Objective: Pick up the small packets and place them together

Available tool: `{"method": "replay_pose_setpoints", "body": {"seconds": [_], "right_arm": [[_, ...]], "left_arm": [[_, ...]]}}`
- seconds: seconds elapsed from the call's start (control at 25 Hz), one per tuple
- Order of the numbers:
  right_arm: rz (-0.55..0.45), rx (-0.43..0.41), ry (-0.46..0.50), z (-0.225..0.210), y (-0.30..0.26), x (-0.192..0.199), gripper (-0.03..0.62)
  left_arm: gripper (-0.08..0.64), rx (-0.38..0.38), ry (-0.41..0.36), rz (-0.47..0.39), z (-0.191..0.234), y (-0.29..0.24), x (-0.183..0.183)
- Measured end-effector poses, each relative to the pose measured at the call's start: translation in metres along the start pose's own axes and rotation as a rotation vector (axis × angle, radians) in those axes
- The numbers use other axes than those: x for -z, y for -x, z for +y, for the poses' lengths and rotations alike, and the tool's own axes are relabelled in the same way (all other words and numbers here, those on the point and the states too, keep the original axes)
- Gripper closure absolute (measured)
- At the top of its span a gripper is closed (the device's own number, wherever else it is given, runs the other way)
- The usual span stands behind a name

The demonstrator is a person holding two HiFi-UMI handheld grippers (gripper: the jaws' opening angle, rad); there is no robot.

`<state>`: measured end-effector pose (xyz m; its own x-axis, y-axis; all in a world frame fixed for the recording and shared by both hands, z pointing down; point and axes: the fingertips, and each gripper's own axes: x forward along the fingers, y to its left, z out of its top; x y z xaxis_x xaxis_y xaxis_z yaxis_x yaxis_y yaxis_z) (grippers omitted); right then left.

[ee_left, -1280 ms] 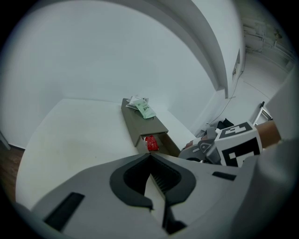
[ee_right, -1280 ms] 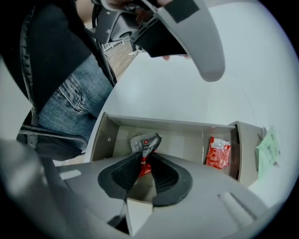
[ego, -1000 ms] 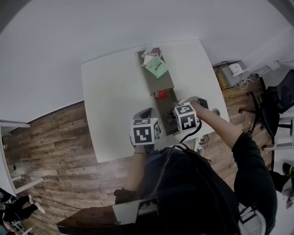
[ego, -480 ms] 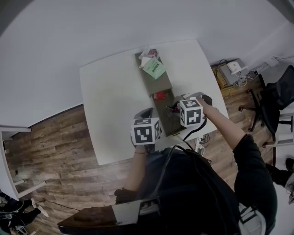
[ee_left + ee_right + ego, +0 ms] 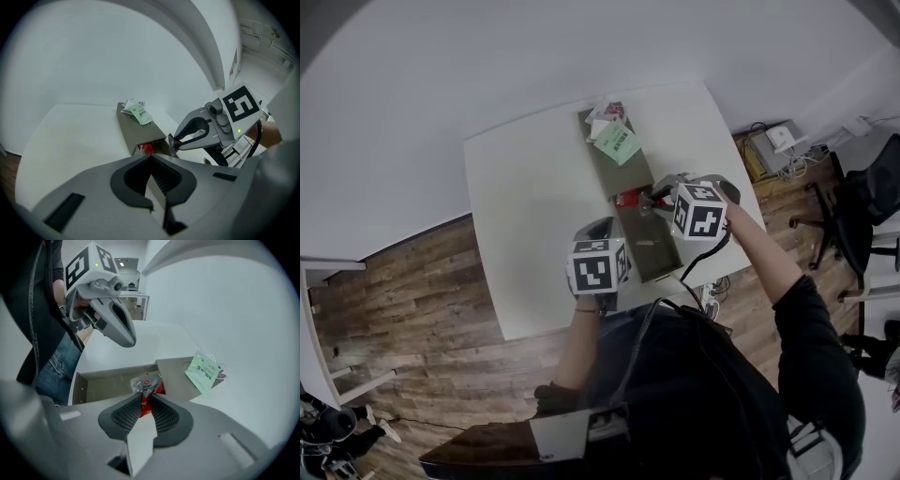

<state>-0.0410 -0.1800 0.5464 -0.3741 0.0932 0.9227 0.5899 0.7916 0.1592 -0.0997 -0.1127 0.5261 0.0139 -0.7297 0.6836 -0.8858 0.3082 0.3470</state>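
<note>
My right gripper [image 5: 655, 199] [image 5: 144, 401] is shut on a small red and silver packet [image 5: 146, 387], held just above the long grey tray [image 5: 630, 171] [image 5: 108, 380]. Another red packet [image 5: 626, 196] [image 5: 147, 149] lies in the tray beside it. On the tray's far end sits a pile of packets with a green packet [image 5: 619, 142] [image 5: 202, 372] [image 5: 139, 114] on top. My left gripper [image 5: 603, 229] [image 5: 151, 159] hovers over the white table at the tray's near left, jaws shut with nothing between them. The left gripper view shows the right gripper [image 5: 172, 140] to its right.
The white table [image 5: 525, 197] ends close in front of the person's body. On the wooden floor to the right are an office chair [image 5: 862, 211] and a box with cables [image 5: 778, 142]. The tray's near section [image 5: 649, 255] is a shallow open box.
My right gripper has lifted out of the tray's near section and moved toward the far end with the packet in it. The left gripper has stayed put.
</note>
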Motion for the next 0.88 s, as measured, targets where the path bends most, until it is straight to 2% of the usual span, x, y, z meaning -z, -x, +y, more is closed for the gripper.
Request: {"method": "replay_pose_setpoints", "body": {"seconds": [0.32,0.56,0.88], "right_arm": [[-0.078,0.072,-0.066,-0.042,0.008,-0.018,0.526],[-0.089,0.085,-0.066,-0.066,0.002,-0.026,0.525],[-0.14,0.074,-0.133,-0.083,-0.009,-0.038,0.525]], "left_arm": [[0.563,-0.001,-0.011,0.001,0.003,-0.005,-0.01],[0.563,-0.001,-0.014,0.004,0.006,-0.012,-0.018],[0.563,-0.004,-0.01,0.017,0.01,-0.015,-0.017]]}}
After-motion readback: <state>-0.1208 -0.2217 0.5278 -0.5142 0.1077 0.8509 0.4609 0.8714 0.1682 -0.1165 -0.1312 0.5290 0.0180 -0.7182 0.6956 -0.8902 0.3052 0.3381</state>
